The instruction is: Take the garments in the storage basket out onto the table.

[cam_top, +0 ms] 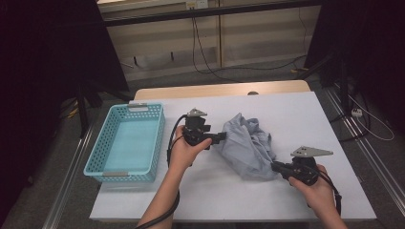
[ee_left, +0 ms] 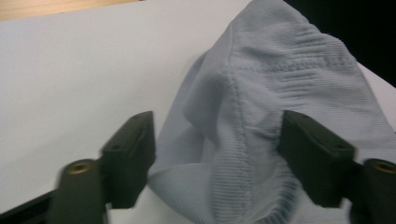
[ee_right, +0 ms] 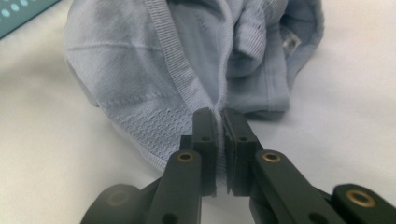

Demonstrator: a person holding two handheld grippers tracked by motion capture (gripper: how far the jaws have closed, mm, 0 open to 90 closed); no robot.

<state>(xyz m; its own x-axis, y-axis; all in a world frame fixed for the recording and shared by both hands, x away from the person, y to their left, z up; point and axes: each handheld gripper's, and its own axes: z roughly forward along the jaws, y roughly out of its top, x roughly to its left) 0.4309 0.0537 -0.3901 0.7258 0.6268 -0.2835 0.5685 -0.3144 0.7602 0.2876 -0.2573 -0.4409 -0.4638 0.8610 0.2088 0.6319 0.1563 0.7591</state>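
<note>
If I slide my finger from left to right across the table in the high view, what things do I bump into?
Blue basket → left gripper → crumpled light-blue cloth → right gripper, pinching the cloth's edge.

A white surface (cam_top: 286,114) sits on a wooden top whose edge (cam_top: 219,89) shows along its far side. Beyond that edge runs a pale panelled wall (cam_top: 248,33) with black cables (cam_top: 200,52) hanging down it to a grey floor (cam_top: 157,81). Dark drapes (cam_top: 43,57) flank the surface on both sides. The light is dim.
</note>
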